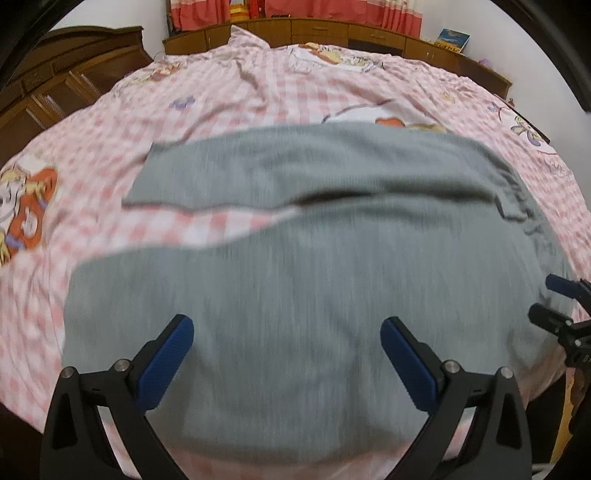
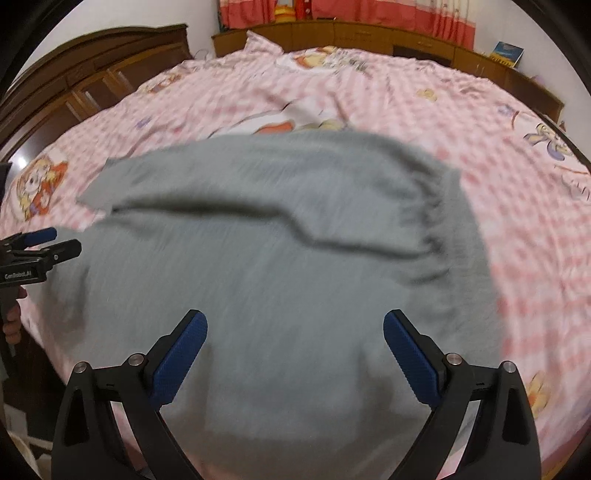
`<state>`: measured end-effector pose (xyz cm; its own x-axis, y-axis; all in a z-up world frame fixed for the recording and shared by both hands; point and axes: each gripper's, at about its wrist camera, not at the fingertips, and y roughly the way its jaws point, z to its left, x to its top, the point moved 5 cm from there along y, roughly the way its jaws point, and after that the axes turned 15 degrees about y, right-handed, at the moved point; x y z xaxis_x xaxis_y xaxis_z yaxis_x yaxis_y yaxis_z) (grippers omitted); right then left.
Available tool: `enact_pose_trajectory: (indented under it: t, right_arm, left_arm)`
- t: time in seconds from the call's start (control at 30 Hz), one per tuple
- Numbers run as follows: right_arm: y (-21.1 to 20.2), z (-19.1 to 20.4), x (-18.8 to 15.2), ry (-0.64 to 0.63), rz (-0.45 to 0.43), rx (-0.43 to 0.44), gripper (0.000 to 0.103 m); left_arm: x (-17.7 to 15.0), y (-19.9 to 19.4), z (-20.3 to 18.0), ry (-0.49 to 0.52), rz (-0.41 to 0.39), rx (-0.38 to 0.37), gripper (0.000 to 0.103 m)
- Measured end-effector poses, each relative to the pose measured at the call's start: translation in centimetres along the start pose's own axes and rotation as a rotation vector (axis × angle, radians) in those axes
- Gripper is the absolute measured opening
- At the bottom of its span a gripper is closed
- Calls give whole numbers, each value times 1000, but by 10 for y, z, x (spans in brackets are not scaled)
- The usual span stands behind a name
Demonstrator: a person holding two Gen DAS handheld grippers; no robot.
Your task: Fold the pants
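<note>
The grey pants (image 1: 332, 258) lie on a bed (image 1: 92, 155) covered with a pink checked sheet printed with cartoon figures. Their long axis runs left to right across the scene. The gathered waistband (image 2: 436, 221) is at the right; the two legs stretch away to the left, the far leg ending in a cut hem (image 1: 144, 181) on the sheet. In the left wrist view a wedge of pink sheet shows between the far leg and the near leg, so the legs lie apart at their left ends and meet toward the right. The near leg fills the foreground under both cameras. Both views are blurred, so finer folds cannot be told.

The left gripper (image 1: 286, 350) hangs above the near leg with its blue pads spread wide, nothing between them. The right gripper (image 2: 295, 347) hangs above the grey cloth nearer the waistband, also spread wide and empty. Each tool shows at the edge of the other's view.

At the far side of the bed runs a low wooden cabinet (image 1: 314, 29) with red curtains (image 2: 406, 14) behind it, and a blue book (image 2: 508, 53) leans at its right end. A dark wooden headboard (image 2: 92, 70) stands at the far left. Nothing lies on the pants.
</note>
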<state>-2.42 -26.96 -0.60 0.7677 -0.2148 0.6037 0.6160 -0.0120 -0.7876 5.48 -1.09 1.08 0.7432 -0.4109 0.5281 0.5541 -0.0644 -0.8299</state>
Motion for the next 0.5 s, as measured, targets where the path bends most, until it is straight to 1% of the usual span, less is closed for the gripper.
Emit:
enact_pose_trajectory:
  t: [0.2, 0.37, 0.5]
  right_arm:
    - [13, -31, 49, 48, -8, -31, 98]
    - [31, -53, 80, 90, 11, -36, 98]
    - [48, -63, 99, 90, 33, -54, 98]
  left_arm:
    - [46, 14, 23, -24, 10, 2, 103]
    - [79, 35, 49, -51, 28, 24, 103]
    - [101, 54, 71, -73, 53, 47, 103]
